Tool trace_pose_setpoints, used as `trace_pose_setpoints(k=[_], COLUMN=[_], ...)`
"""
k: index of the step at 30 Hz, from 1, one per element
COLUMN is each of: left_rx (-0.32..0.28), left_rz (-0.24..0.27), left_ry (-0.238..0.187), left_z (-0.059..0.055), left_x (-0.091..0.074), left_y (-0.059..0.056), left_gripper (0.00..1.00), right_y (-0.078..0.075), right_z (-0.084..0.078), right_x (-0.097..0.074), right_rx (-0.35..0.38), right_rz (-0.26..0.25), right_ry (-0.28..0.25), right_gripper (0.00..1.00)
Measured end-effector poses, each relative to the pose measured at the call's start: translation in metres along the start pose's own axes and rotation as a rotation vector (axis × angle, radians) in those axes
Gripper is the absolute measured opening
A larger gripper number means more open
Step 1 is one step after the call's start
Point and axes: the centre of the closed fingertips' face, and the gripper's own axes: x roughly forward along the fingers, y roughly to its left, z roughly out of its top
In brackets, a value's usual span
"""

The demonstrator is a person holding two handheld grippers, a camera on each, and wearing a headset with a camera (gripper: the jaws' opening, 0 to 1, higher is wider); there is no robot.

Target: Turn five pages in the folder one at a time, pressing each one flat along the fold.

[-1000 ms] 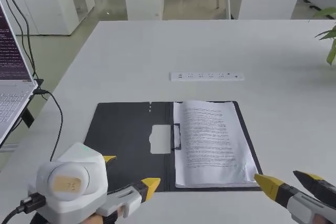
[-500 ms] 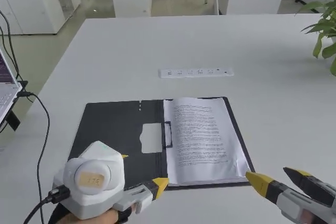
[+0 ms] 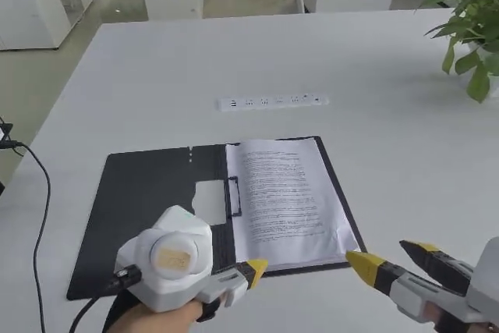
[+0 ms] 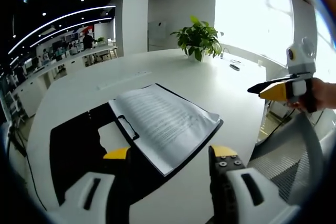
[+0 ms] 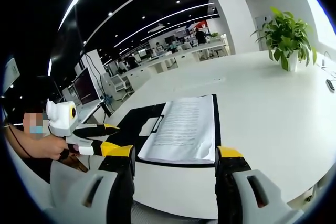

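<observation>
Folder (image 3: 148,216) lies open and flat on the white table (image 3: 405,138), close to the person's side. A stack of printed pages (image 3: 284,193) rests on its right half, held by a clip (image 3: 232,196) next to the fold. The stack's near right corner is slightly lifted. A white label (image 3: 207,200) sits on the black left half, beside the clip.

Left gripper (image 4: 169,152): held low in the left hand (image 3: 156,319) at the front of the folder's left half. In the head view its body overlaps the folder's near edge. It points across toward the pages. Its jaws are spread wide with nothing between them. Whether it touches the folder cannot be judged.

Right gripper (image 5: 173,150): held off the folder's near right corner, over bare table, aimed back toward the stack. Its jaws are likewise parted and empty. In the head view one yellow tip lies just beside the folder's corner, and contact there cannot be judged.

Surroundings: a power strip (image 3: 273,101) lies beyond the folder, well apart from it. A potted plant (image 3: 468,37) stands at the far right. A black cable (image 3: 40,193) trails along the table's left side.
</observation>
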Motion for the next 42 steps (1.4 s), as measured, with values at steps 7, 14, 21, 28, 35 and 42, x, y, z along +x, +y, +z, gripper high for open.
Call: trace_pose_setpoints(k=[7,14,21,28,35,42], left_rx=[0.049,0.083,0.074,0.062,0.056,0.067], left_rz=[-0.036,-0.074,-0.081,-0.076,-0.055,-0.055], left_ry=[-0.009,-0.003,-0.003,0.011,0.030,0.028], left_z=[-0.001,-0.003,-0.003,-0.005,-0.009,-0.008], left_x=[0.029,0.054,0.080,0.100,0.119,0.132], left_y=[-0.011,-0.024,-0.031,-0.034,-0.033,-0.038], left_gripper=[0.64,0.59,0.58,0.57,0.57,0.57], right_y=[0.006,0.005,0.005,0.006,0.006,0.003], right_z=[0.000,0.000,0.000,-0.001,-0.003,-0.003], right_x=[0.000,0.000,-0.002,-0.003,-0.003,-0.001], right_rx=[-0.013,-0.007,-0.004,-0.002,-0.005,0.004], right_rz=[0.014,0.008,0.001,-0.003,-0.005,-0.014], right_ry=[-0.003,-0.012,-0.019,-0.019,-0.013,-0.015], right_gripper=[0.61,0.61,0.61,0.61,0.61,0.60])
